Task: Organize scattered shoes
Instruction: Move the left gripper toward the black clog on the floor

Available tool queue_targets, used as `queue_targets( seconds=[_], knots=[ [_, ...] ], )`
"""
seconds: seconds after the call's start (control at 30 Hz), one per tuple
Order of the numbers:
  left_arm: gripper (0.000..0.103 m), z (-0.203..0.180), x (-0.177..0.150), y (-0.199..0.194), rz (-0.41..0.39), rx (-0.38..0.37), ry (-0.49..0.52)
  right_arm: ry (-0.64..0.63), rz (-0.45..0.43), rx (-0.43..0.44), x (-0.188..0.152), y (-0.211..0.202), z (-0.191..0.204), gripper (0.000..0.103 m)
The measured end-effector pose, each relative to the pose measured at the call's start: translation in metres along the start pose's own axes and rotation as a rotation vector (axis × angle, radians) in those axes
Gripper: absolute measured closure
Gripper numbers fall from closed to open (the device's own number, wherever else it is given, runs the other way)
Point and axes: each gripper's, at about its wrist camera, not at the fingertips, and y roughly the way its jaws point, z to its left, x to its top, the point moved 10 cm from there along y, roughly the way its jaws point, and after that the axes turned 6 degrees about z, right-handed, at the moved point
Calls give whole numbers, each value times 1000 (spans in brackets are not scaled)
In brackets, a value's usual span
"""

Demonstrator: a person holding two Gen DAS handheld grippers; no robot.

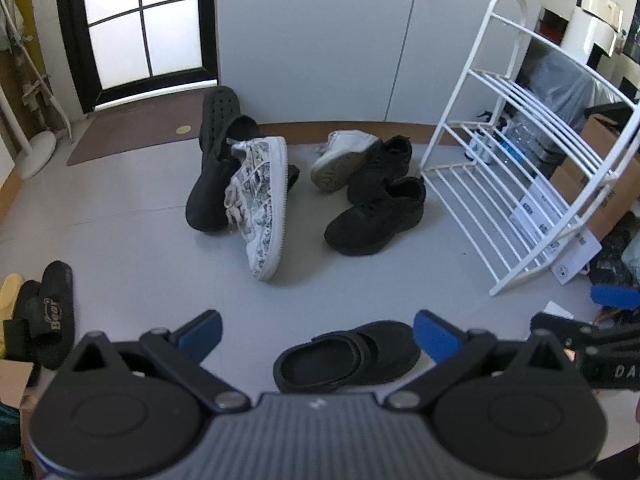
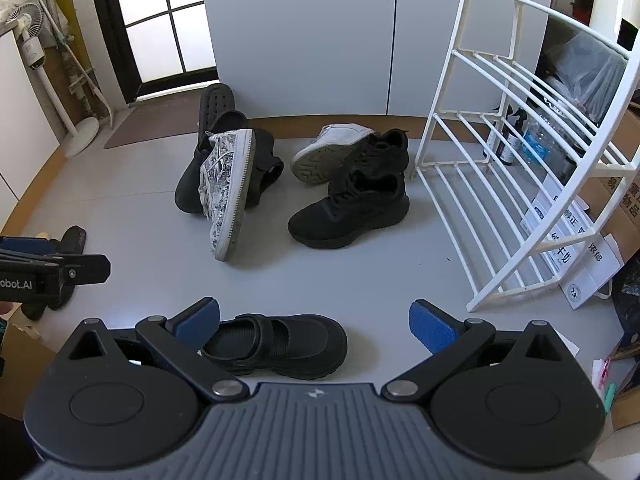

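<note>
Looking over the floor (image 2: 120, 208), both tongs hang above it with their blue pads spread wide and nothing between them: the left tongs (image 1: 318, 336) and the right tongs (image 2: 314, 322).

I take the white rack (image 2: 500, 184) as the landmark. Its shelves carry no shoes in either view. To the left of the rack, close to its foot, lie two black sneakers (image 2: 348, 216) and one white sneaker (image 2: 328, 152) turned on its side, so its sole shows. Further left from the rack there is a pile: a patterned white sneaker (image 2: 226, 196) leaning on its edge against black clogs (image 2: 216, 112). One black strap shoe (image 2: 280, 344) lies alone, well in front of the rack and just below the tongs. Black slippers (image 1: 48, 320) lie far left of the rack.

So, as I judge it, the shoes are scattered and not paired, and the ordering is left to do for nearly all of them.
</note>
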Motion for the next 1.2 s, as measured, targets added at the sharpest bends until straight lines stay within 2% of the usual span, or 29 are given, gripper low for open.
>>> queue_targets(
  seconds=[0.1, 0.2, 0.4, 0.53, 0.77, 1.03, 1.2],
  knots=[
    [0, 5, -6, -1, 1, -21, -15, -5, 4, -1, 2, -1, 3, 0],
    [0, 2, 3, 3, 38, -15, -12, -9, 7, -2, 4, -2, 6, 0],
    [0, 0, 10, -5, 17, -36, 9, 20, 18, 15, 4, -2, 8, 0],
    [0, 1, 14, -7, -3, -63, -34, 56, 7, 12, 4, -5, 12, 0],
    [0, -3, 17, -11, -19, -71, -63, 96, -20, 23, 13, -7, 8, 0],
    [0, -6, 20, -10, -32, -24, -49, 135, -41, 16, 25, -10, -1, 0],
    [0, -15, 21, -8, -17, -43, -41, 168, -60, 25, 35, -13, -3, 0]
  ],
)
